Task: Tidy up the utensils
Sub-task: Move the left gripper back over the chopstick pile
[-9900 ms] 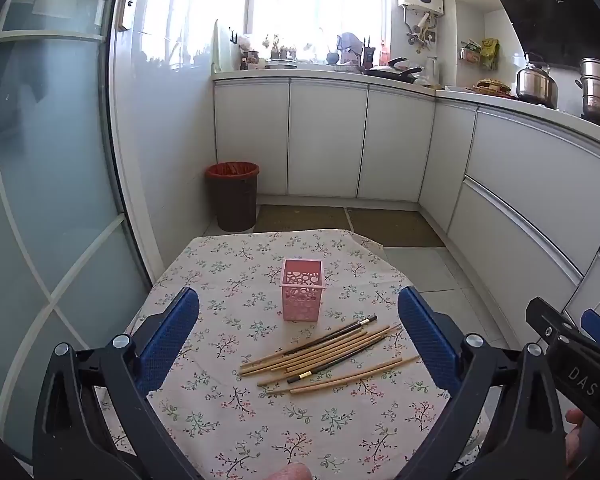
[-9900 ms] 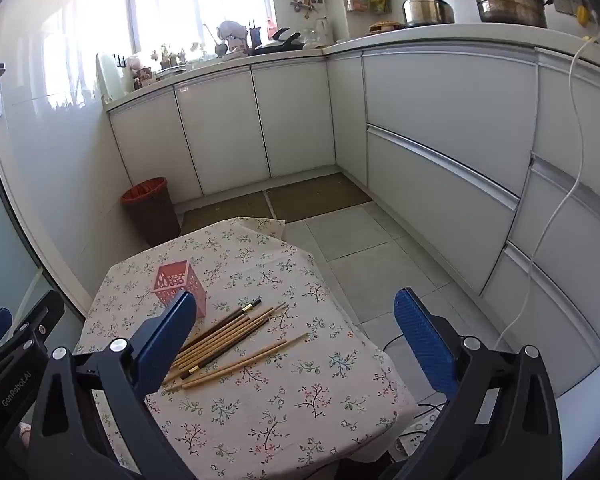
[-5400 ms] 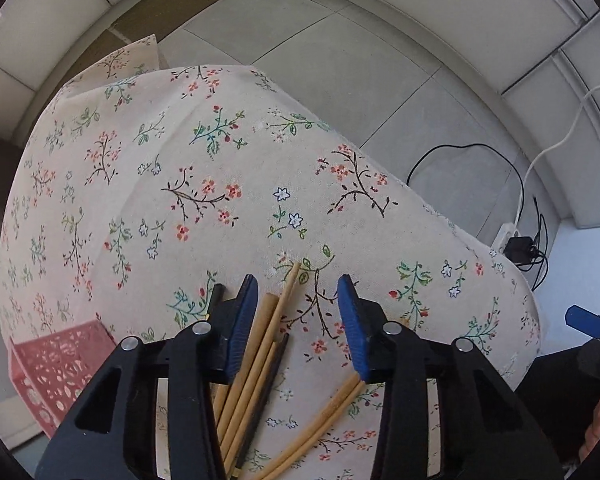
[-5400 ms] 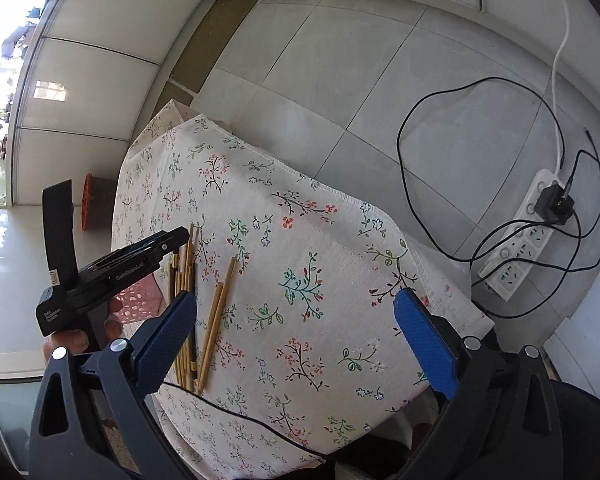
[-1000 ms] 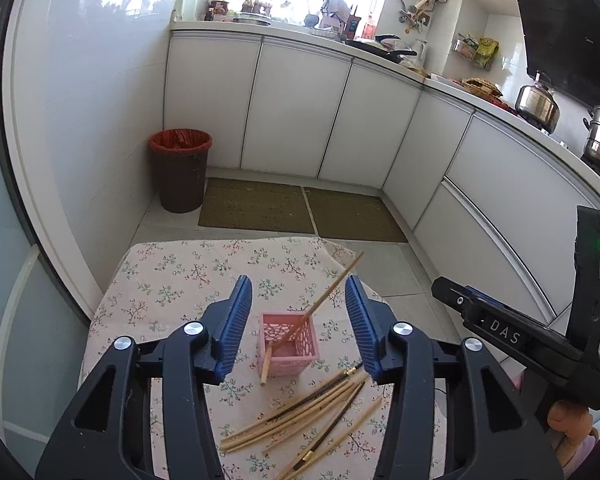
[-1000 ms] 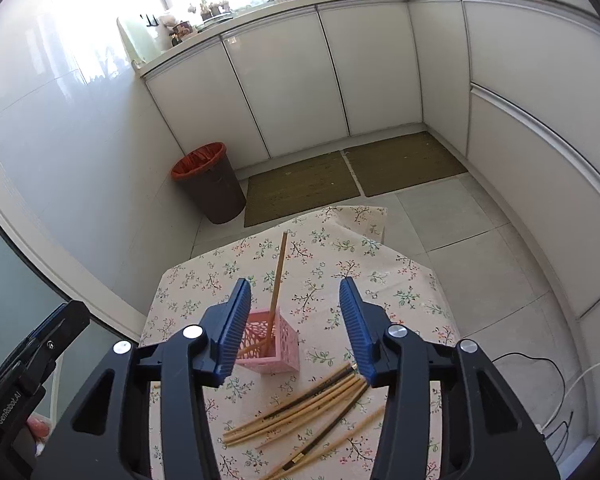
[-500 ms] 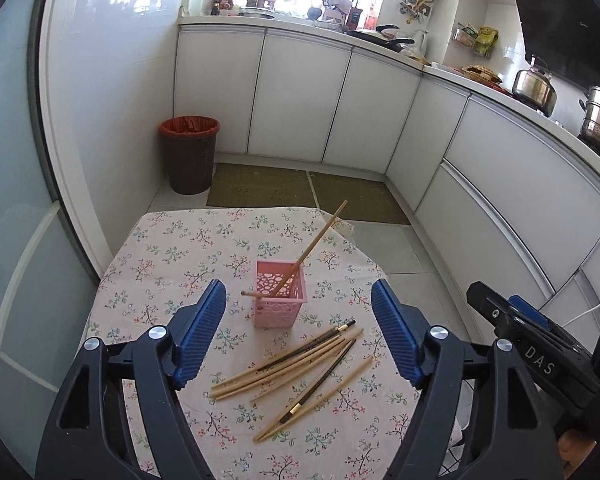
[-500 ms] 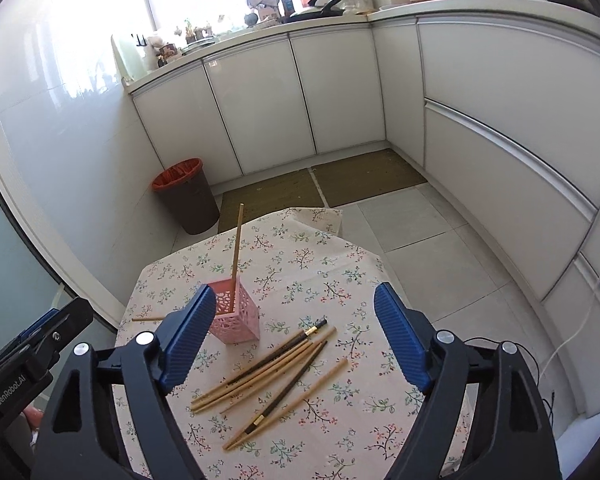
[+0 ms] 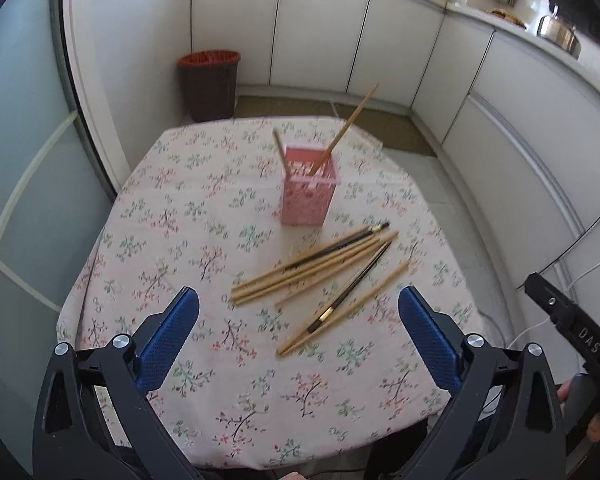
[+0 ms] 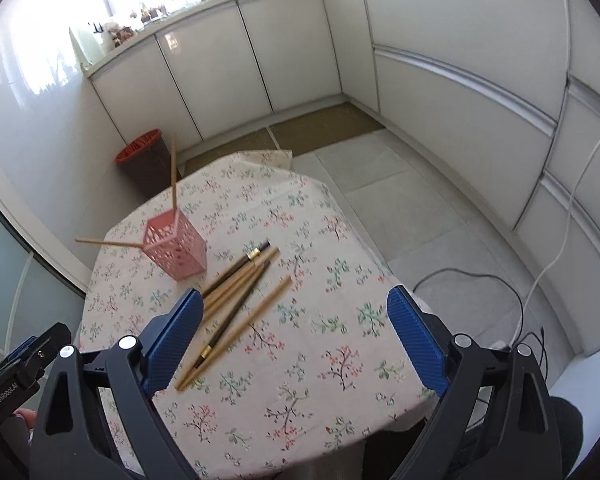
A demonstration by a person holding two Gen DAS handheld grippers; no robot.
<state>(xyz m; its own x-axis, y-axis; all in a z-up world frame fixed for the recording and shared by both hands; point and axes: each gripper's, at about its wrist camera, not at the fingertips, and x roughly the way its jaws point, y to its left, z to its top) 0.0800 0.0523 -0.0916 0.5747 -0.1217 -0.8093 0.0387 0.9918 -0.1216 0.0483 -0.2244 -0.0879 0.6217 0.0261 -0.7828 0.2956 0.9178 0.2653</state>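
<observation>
A pink slotted holder (image 9: 309, 190) stands upright on the floral tablecloth (image 9: 188, 240), with two wooden chopsticks (image 9: 346, 128) leaning out of it. It also shows in the right wrist view (image 10: 178, 250). Several loose chopsticks (image 9: 324, 264), wooden and dark, lie in a fan in front of the holder, and they show in the right wrist view too (image 10: 236, 292). My left gripper (image 9: 298, 338) is open and empty, above the table's near edge. My right gripper (image 10: 294, 338) is open and empty, also near the front edge.
A brown waste bin (image 9: 210, 84) with a red rim stands on the floor behind the table. White cabinets (image 9: 316, 28) run along the back and right. Cables (image 10: 480, 284) lie on the floor to the right. A glass door (image 9: 24, 160) is at the left.
Both grippers have opened wide and drawn back and down toward the table's near edge. The two chopsticks stay in the holder; one now leans further out to the left.
</observation>
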